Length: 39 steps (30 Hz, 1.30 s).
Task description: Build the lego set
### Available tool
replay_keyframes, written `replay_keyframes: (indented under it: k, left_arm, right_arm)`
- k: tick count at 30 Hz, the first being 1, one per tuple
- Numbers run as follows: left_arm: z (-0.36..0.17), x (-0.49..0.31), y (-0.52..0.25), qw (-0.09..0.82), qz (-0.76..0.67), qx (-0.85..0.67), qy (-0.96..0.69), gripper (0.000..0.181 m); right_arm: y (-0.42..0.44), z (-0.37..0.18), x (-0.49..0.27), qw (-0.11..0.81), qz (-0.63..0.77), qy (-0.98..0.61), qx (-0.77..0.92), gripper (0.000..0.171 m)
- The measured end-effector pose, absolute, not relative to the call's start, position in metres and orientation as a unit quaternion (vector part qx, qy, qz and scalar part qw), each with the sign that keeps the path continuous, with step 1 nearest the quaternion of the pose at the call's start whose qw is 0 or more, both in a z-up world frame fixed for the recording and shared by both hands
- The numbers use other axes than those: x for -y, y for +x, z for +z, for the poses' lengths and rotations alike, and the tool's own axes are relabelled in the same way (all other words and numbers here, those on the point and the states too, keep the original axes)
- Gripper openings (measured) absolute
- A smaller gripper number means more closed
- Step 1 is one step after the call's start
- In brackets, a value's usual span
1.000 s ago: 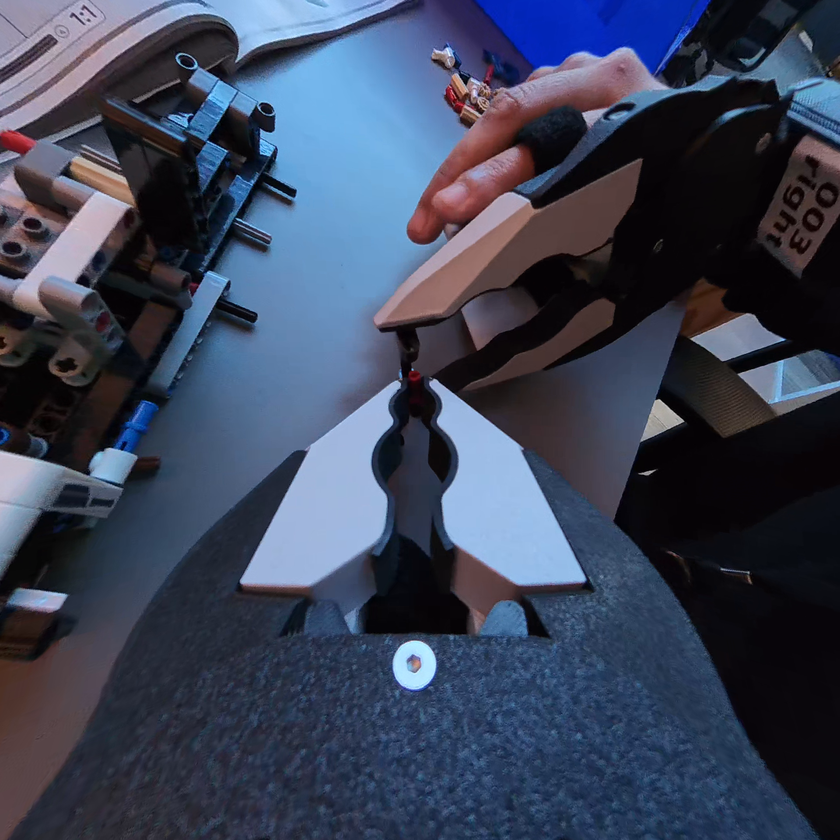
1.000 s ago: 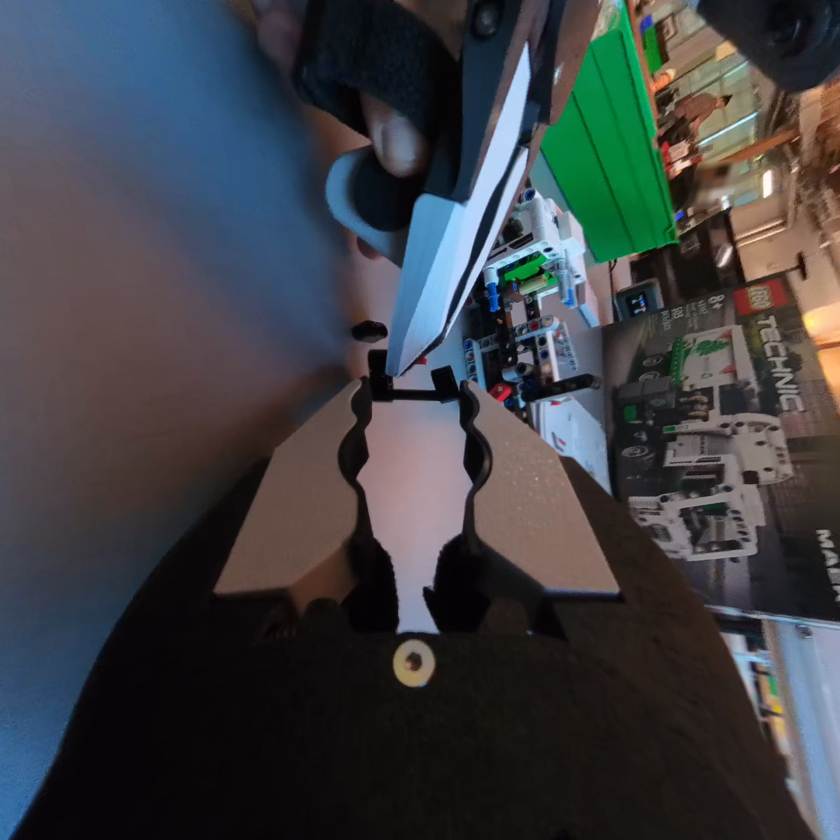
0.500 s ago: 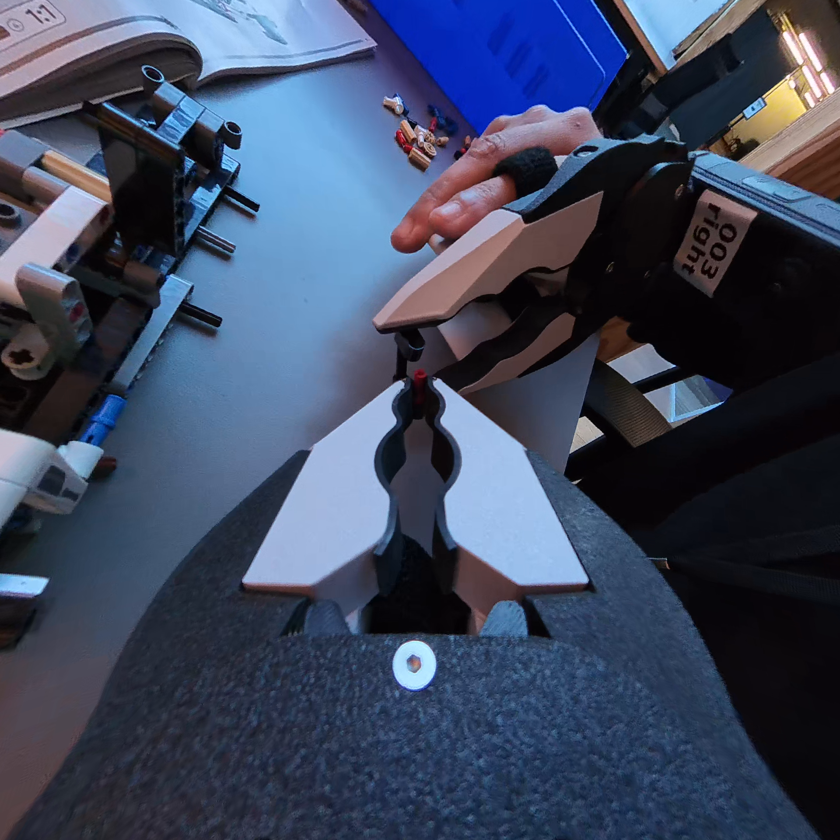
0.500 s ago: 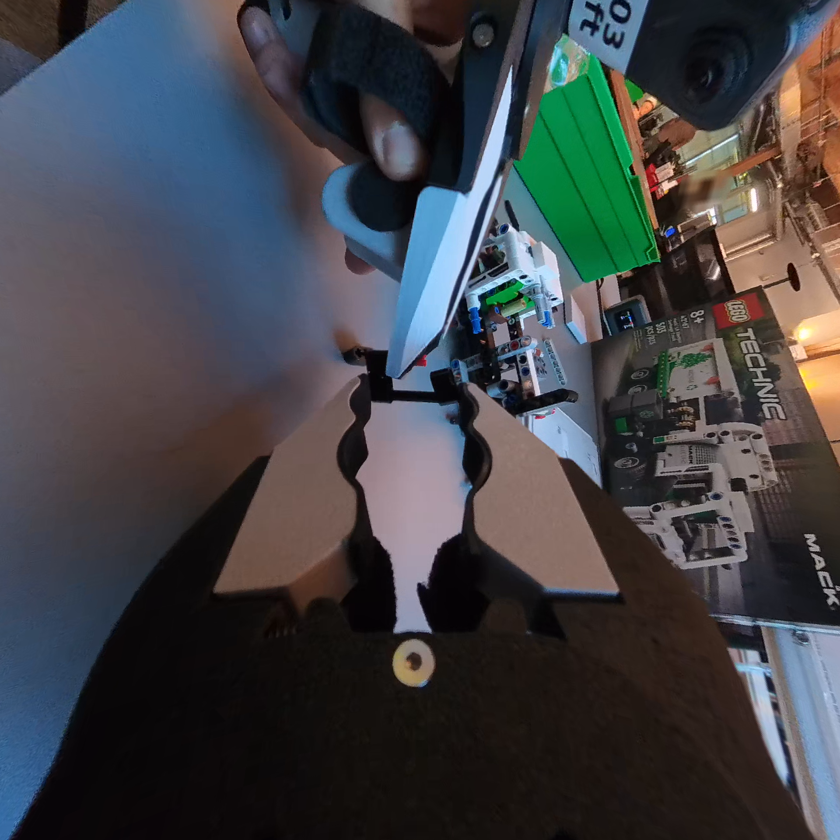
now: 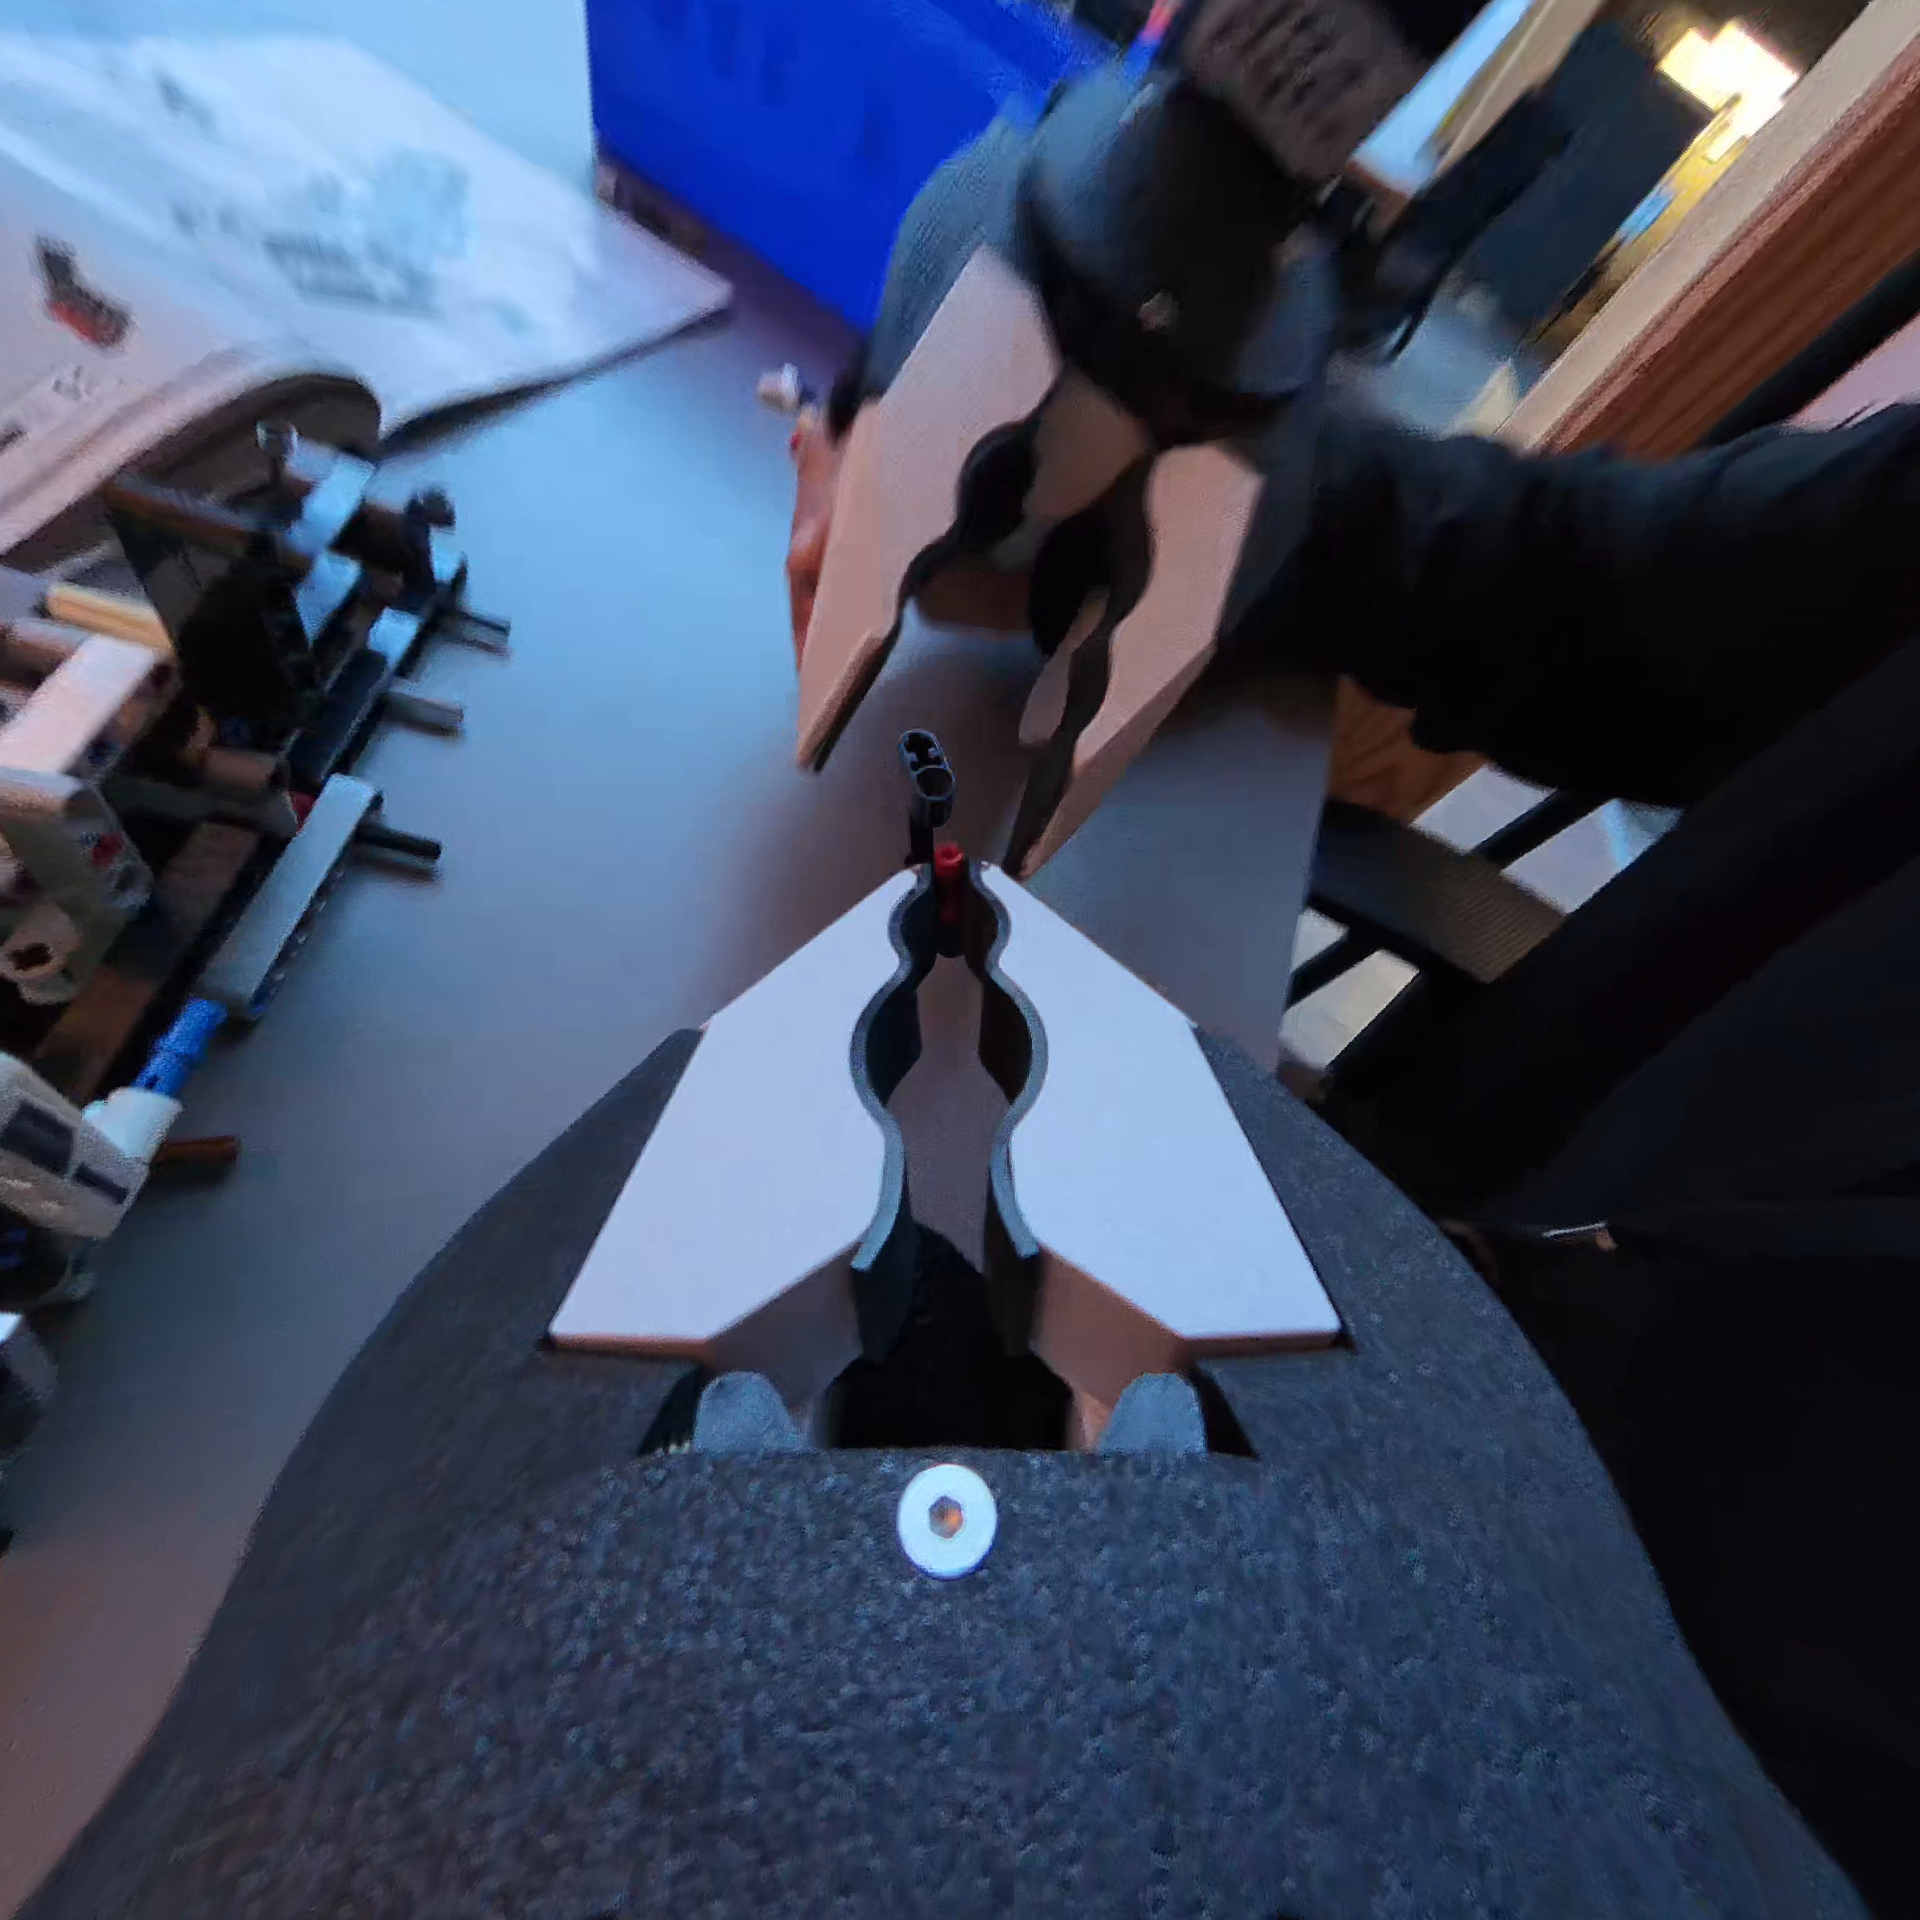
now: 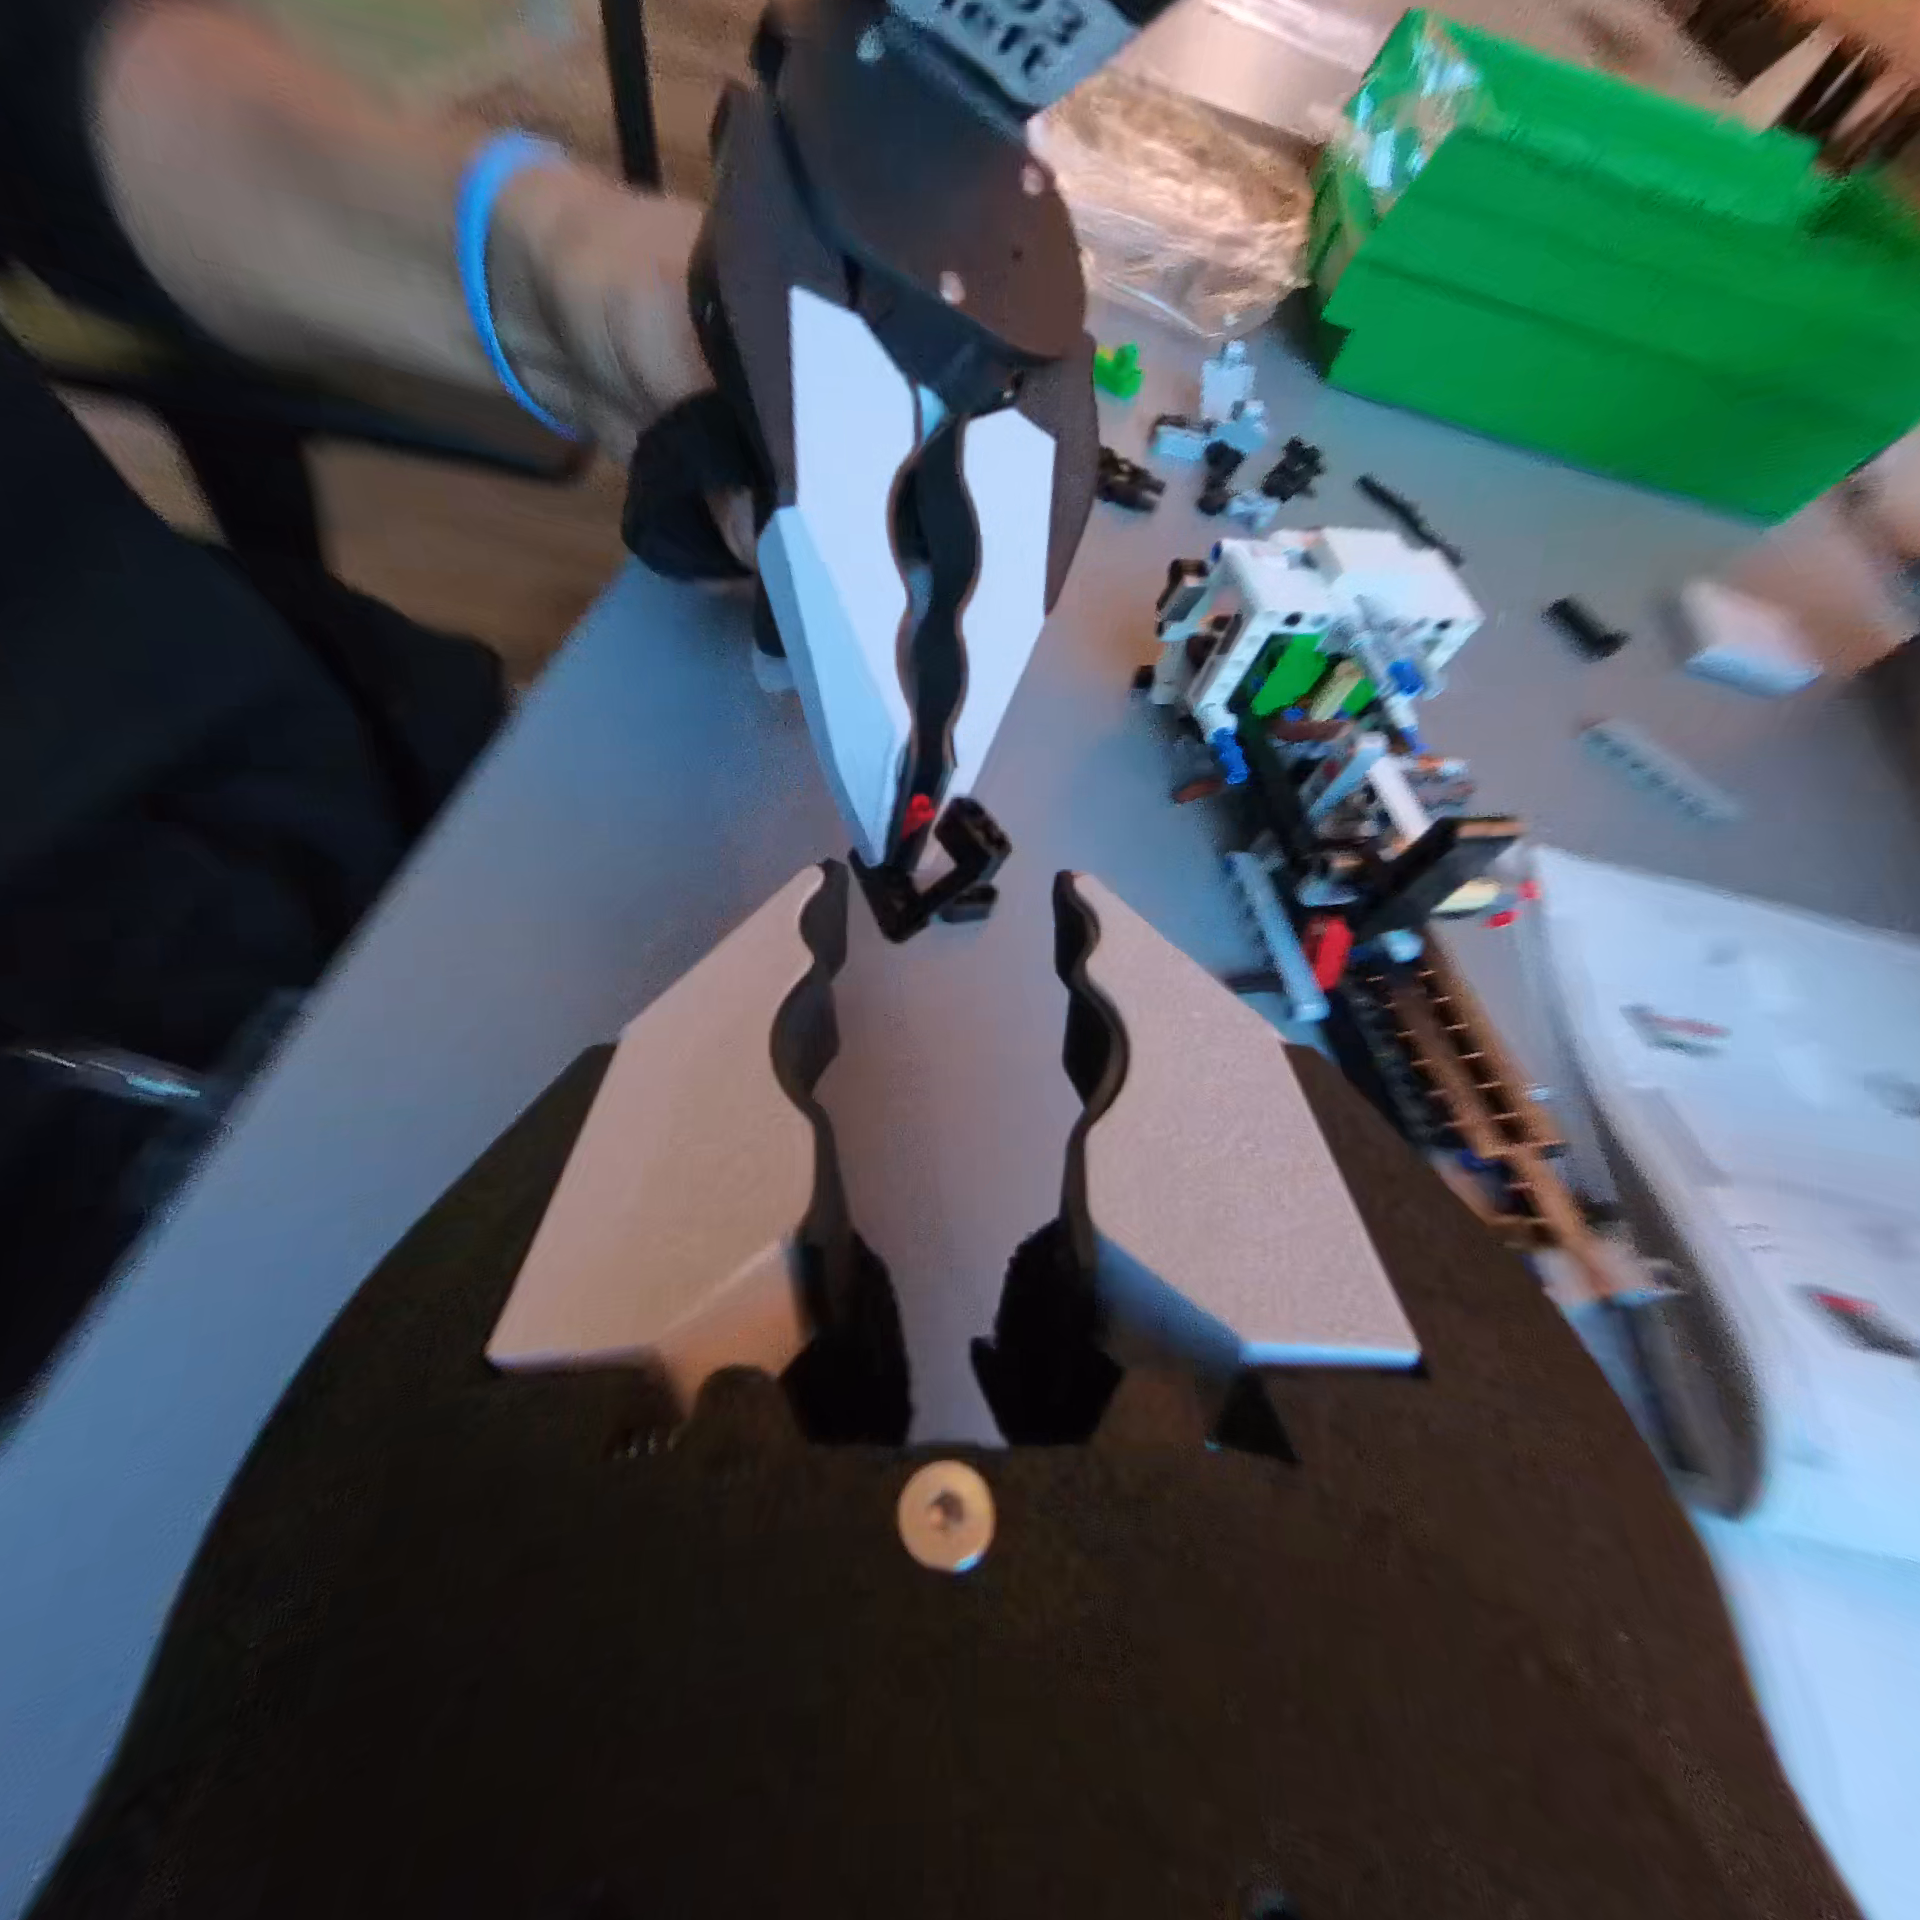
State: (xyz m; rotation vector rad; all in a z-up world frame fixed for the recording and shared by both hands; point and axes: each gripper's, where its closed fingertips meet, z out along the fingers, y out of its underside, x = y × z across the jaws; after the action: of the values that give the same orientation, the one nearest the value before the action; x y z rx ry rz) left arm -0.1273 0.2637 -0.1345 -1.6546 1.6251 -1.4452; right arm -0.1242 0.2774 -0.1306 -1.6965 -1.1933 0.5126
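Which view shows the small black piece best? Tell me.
The right wrist view: the small black piece shows its bent shape, held with a red pin at the left gripper tips. The left wrist view shows the small black piece edge-on, a thin strip above the tips.

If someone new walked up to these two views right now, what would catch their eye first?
Probably the left gripper, shut on a red pin with a small black piece attached, held above the grey table. Facing it closely is the right gripper, open and holding nothing. After that, the half-built white, green and black model on the table, with a bright green box behind it.
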Motion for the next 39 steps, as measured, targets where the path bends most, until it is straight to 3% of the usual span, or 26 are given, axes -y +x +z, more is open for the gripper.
replay_keyframes:
  k: [6,10,11,13,15,19,24,28,39]
  left_arm:
    - [-0.083,-0.264,-0.136,0.235,-0.631,-0.522,-0.524,0.002]
    - [-0.076,-0.261,-0.136,0.230,-0.650,-0.515,-0.509,0.002]
    - [-0.074,-0.260,-0.136,0.229,-0.655,-0.512,-0.506,0.002]
    - [-0.073,-0.258,-0.135,0.226,-0.660,-0.510,-0.504,0.002]
    - [-0.075,-0.259,-0.135,0.223,-0.655,-0.509,-0.512,0.003]
    - [-0.064,-0.274,-0.136,0.256,-0.657,-0.475,-0.527,0.023]
    - [-0.061,-0.276,-0.134,0.269,-0.643,-0.481,-0.532,0.022]
    - [-0.067,-0.270,-0.130,0.269,-0.616,-0.511,-0.536,0.006]
    - [-0.093,-0.256,-0.144,0.193,-0.471,-0.647,-0.568,0.007]
  right_arm:
    - [-0.141,-0.099,-0.267,0.432,0.466,-0.683,0.361,0.027]
    - [-0.147,-0.086,-0.263,0.425,0.526,-0.660,0.329,0.017]
    - [-0.146,-0.086,-0.264,0.425,0.530,-0.659,0.322,0.007]
    - [-0.145,-0.082,-0.262,0.423,0.548,-0.648,0.317,0.006]
    - [-0.145,-0.085,-0.262,0.415,0.543,-0.654,0.323,0.006]
    - [-0.142,-0.088,-0.269,0.416,0.531,-0.670,0.311,0.006]
    - [-0.145,-0.093,-0.268,0.407,0.521,-0.680,0.317,0.006]
    - [-0.147,-0.094,-0.266,0.407,0.515,-0.682,0.323,0.006]
    - [-0.153,-0.115,-0.256,0.378,0.438,-0.714,0.394,0.006]
